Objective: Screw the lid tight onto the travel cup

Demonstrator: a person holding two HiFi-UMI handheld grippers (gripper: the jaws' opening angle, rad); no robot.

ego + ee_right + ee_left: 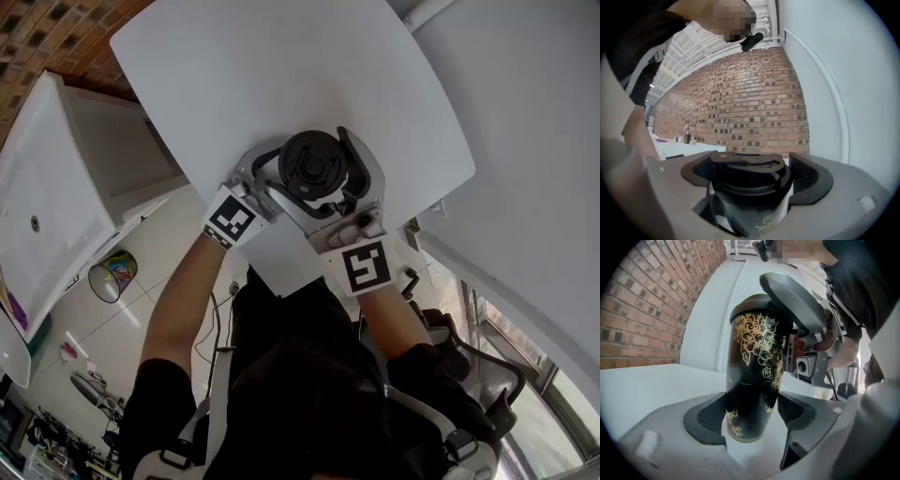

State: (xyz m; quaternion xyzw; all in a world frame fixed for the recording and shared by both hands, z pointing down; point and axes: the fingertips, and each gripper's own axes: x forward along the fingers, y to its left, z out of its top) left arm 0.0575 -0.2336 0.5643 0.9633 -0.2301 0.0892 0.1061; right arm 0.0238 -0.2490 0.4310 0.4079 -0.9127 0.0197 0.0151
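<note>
Lid (746, 164) sits on travel cup (757, 376); L gripper (750, 414) clamps cup body, R gripper (752, 175) pinches lid. Tightening twist prob. still to do.

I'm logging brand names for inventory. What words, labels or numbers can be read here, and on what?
Nothing readable in any view.
On the travel cup: gold vine pattern only; a small gold mark near its top is too small to read.
On the lid: no print visible.
On the marker cubes: black-and-white square codes, no letters.
</note>
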